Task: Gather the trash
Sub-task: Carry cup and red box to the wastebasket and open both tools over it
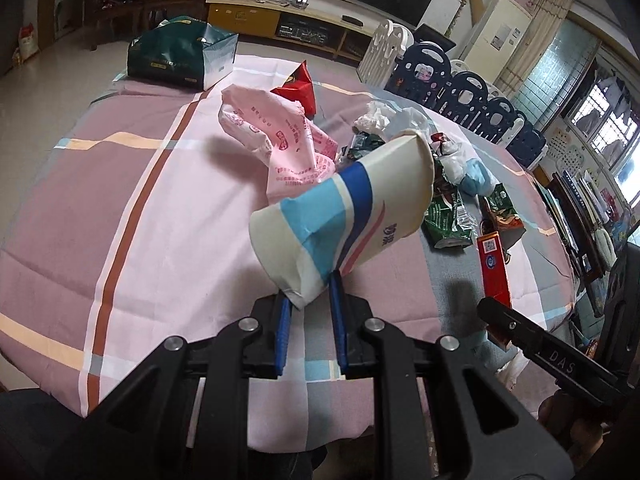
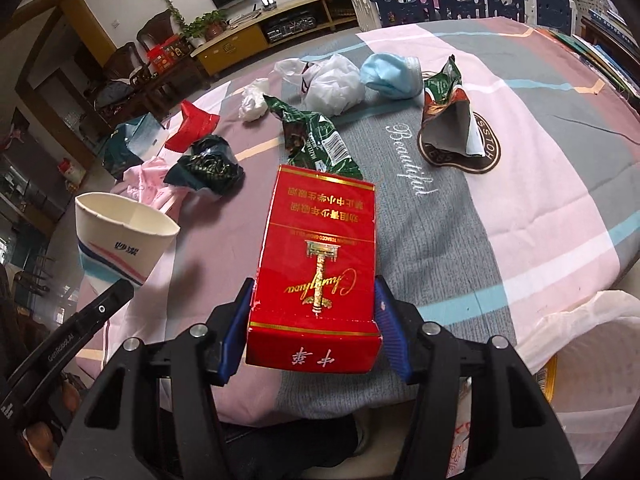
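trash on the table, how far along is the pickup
Nothing looks binned yet. In hand: the left gripper is shut on a squashed paper cup, and the right gripper is shut on a red cigarette box. Left on the tablecloth: pink bag, red wrapper, green wrappers, white plastic bag, tissue and blue mask.

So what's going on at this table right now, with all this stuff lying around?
A person is clearing trash off a table with a handheld gripper in each hand. The left gripper is shut on the crushed base of a paper cup, holding it tilted above the cloth. The right gripper holds a red cigarette carton between its blue pads. Still lying on the cloth: a pink plastic bag, green snack wrappers, a white plastic bag and a blue face mask.
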Demonstrator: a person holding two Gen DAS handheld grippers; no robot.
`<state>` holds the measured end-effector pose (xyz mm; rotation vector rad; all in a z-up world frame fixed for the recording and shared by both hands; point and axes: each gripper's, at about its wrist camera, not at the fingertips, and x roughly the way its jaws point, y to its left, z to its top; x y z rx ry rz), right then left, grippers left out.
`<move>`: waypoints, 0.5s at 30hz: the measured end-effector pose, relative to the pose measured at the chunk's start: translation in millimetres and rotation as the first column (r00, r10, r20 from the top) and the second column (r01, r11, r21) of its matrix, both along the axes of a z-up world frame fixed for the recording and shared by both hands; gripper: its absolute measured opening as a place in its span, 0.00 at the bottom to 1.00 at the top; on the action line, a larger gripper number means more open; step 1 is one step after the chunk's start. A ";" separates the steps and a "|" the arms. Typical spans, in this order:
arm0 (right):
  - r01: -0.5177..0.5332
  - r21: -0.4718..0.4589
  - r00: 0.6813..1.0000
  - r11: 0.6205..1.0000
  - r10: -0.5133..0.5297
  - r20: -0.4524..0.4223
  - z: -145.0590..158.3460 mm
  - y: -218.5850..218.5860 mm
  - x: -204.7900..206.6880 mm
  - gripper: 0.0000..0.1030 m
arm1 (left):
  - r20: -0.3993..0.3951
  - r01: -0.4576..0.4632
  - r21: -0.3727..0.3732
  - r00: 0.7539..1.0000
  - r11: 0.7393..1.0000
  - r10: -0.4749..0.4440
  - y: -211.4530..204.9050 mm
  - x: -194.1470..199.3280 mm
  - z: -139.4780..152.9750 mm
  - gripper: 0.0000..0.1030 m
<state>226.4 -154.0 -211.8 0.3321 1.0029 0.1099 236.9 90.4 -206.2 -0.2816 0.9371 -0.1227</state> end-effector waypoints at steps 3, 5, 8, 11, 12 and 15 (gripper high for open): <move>-0.003 0.003 1.000 1.000 0.003 0.004 1.0 1.7 -2.0 0.56 | 0.001 -0.004 -0.015 1.000 1.000 0.004 1.9 -1.4 0.4 0.18; -0.002 0.007 1.000 1.000 0.002 0.004 0.4 3.2 -3.2 0.56 | 0.001 -0.004 -0.018 1.000 1.000 0.004 2.0 -1.9 0.4 0.18; -0.004 0.010 1.000 1.000 0.004 0.003 -0.9 5.7 -5.5 0.56 | 0.003 -0.005 -0.024 1.000 1.000 0.005 2.6 -2.2 0.8 0.18; -0.008 0.004 1.000 1.000 0.008 0.004 -0.6 8.7 -6.2 0.56 | -0.001 -0.004 -0.035 1.000 0.999 0.004 4.3 -2.1 -0.1 0.18; -0.007 0.004 1.000 1.000 0.007 0.005 -0.5 8.7 -6.1 0.56 | -0.007 -0.003 -0.041 1.000 0.999 0.003 4.8 -1.4 -1.3 0.18; -0.002 0.007 1.000 1.000 0.002 0.007 1.4 9.2 -6.0 0.56 | -0.030 -0.017 -0.075 0.999 0.997 0.015 10.5 1.3 -5.1 0.18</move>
